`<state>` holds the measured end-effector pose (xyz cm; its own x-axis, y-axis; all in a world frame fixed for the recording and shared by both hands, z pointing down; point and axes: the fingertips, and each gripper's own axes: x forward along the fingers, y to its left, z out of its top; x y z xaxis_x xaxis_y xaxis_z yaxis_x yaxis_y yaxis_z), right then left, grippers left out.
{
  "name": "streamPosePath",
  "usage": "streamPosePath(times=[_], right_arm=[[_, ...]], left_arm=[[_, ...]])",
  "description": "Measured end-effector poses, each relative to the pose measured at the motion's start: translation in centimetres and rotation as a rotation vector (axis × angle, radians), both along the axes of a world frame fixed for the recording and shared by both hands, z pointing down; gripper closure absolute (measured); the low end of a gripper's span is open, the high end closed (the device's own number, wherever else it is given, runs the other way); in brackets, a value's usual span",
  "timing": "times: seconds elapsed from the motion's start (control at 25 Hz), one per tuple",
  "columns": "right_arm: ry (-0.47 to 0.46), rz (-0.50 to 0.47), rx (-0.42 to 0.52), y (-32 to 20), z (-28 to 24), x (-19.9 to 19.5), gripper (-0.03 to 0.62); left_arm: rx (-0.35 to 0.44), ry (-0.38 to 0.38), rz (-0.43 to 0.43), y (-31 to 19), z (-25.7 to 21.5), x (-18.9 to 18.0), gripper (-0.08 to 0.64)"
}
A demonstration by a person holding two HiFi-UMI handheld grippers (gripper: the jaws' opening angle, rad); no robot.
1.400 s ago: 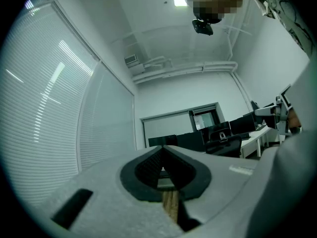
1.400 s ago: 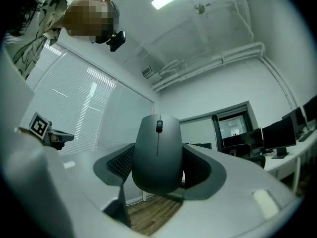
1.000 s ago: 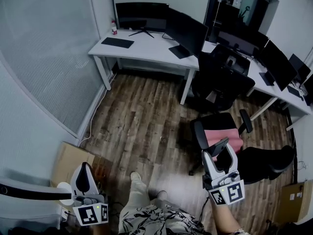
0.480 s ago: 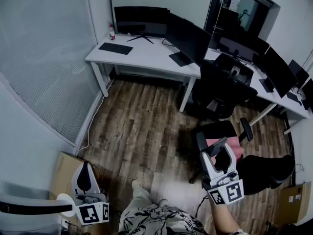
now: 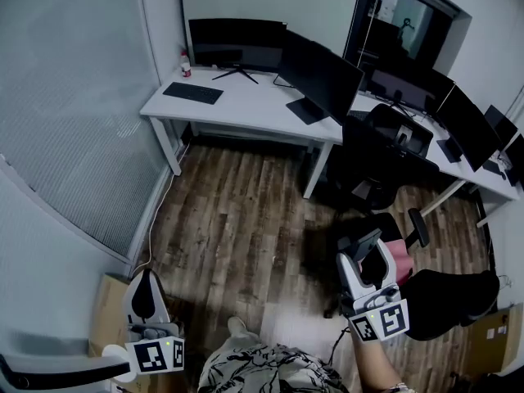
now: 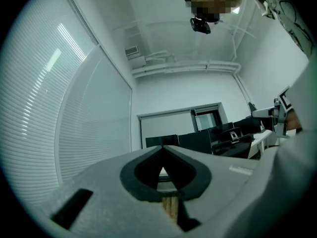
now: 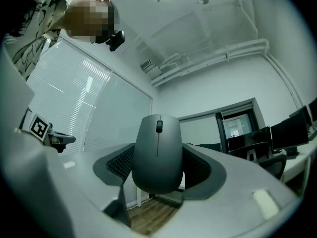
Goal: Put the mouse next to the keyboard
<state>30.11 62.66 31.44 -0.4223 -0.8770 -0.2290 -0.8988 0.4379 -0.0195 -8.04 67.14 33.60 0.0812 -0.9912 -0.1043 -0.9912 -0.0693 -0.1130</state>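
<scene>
Jaws of the right gripper (image 5: 370, 252) are clamped on the mouse (image 7: 157, 152), a smooth dark grey one with a scroll wheel near its top, held well above the wooden floor (image 5: 229, 211). The keyboard (image 5: 192, 93) is seen far off on a white desk (image 5: 254, 101) before dark monitors (image 5: 237, 46). The left gripper (image 5: 144, 293) is carried with its jaws closed together on nothing.

Looks along the left gripper (image 6: 163, 148), jaws pressed together at the tips, nothing held. Through the small gap below, wooden floor (image 6: 170, 206). Beyond, window blinds (image 6: 44, 113) on the left, pipes (image 6: 188, 68) under the ceiling, dark monitors (image 6: 195, 142) and an office chair (image 6: 233, 133) toward the right.
</scene>
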Motion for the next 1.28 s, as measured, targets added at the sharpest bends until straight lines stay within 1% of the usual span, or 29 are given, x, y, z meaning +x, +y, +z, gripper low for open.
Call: streamPosePath(times=[0.36,0.52,0.68,0.88,1.12,1.28], right_arm=[[-0.012,0.027,-0.005,-4.1,0.0,-3.2,0.291],[-0.012,0.041,-0.009,-5.0,0.6,-5.0,0.291],[-0.013,0.053,-0.016,-5.6,0.6,-6.0,0.291],[-0.011,0.076,-0.027,-7.1,1.0,-6.3,0.291],[-0.008,0.074,-0.035,-10.0,1.6,-6.7,0.291],[-0.007,0.070,-0.035,-13.2,1.8,-7.0,0.291]], left_arm=[[0.006,-0.008,0.037,-5.1,-0.7,-3.4,0.565],[-0.001,-0.002,0.063,-6.6,-0.3,-4.9,0.565],[-0.013,-0.013,0.082,-7.7,-0.1,-5.5,0.565],[-0.031,0.000,0.093,-9.7,0.8,-6.2,0.565],[-0.046,0.003,0.096,-12.4,1.6,-6.2,0.565],[-0.048,0.003,0.086,-15.2,1.7,-6.6,0.565]])
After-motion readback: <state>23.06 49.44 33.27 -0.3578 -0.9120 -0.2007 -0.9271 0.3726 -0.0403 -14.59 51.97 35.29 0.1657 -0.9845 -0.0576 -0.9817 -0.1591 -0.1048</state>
